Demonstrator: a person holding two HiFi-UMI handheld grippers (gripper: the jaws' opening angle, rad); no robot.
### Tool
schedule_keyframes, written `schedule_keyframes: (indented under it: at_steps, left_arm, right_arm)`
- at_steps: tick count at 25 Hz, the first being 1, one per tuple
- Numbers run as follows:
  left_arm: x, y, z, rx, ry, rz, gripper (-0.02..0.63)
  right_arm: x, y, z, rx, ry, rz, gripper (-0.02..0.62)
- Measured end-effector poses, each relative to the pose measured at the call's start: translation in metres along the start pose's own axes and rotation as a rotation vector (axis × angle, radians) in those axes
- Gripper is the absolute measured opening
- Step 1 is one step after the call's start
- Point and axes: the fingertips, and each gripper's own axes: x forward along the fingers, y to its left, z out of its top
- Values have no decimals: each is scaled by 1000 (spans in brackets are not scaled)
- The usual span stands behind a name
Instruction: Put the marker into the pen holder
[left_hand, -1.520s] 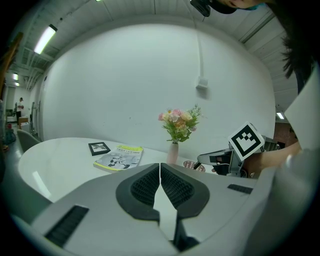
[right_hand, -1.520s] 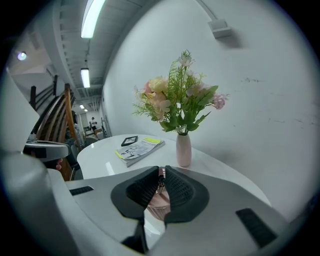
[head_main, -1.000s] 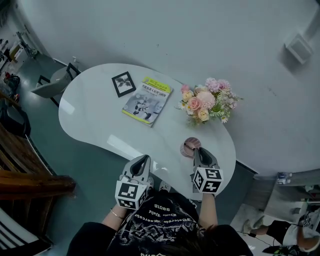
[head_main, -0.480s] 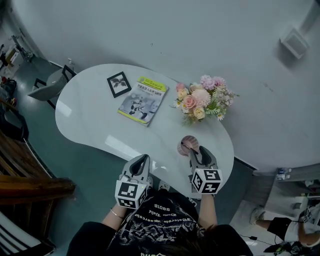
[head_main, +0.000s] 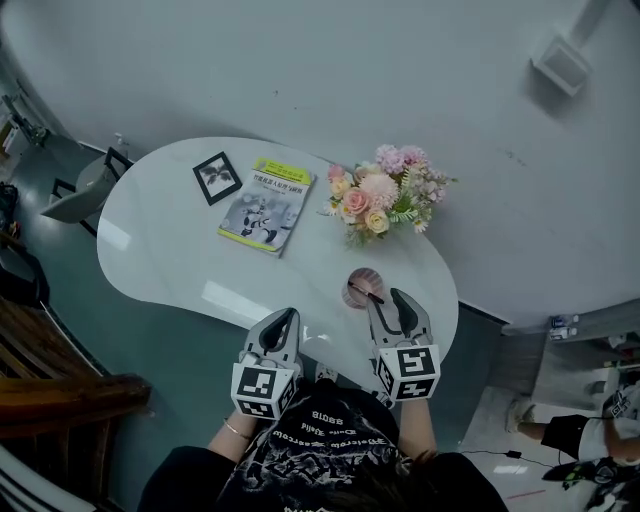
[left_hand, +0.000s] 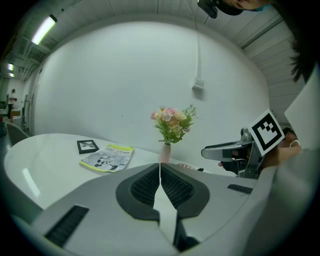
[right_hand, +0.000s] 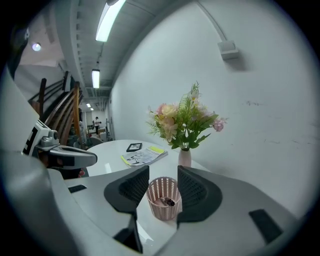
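While the head view looks steeply down, it shows the right gripper (head_main: 388, 298) hovering just short of the pink perforated plastic pen holder (head_main: 357, 299), with the dark slim marker (head_main: 368, 293) lying slantwise inside the holder. The left gripper (head_main: 287, 319) hangs beside it, over the near edge of the white rounded table (head_main: 170, 235).

The left gripper view shows what the head view does not: its own jaws (left_hand: 160, 167) pressed together with nothing between them. A pink rim just past them may be the pen holder, but it is mostly hidden.

In the right gripper view (right_hand: 163, 174) the jaws have just been opening and stand wide apart. The pen holder (right_hand: 159, 206) stands beyond them, framed in the gap but untouched, and the marker (right_hand: 168, 201) rests in it.
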Motion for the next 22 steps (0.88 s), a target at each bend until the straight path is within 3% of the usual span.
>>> schedule_keyframes:
  at_steps: [12, 22]
  left_arm:
    - [10, -22, 16, 28, -41, -86, 26]
    - [11, -34, 19, 54, -48, -123, 26]
  right_arm:
    - [-30, 1, 4, 48, -24, -46, 178]
    - [-43, -7, 0, 57, -36, -104, 50]
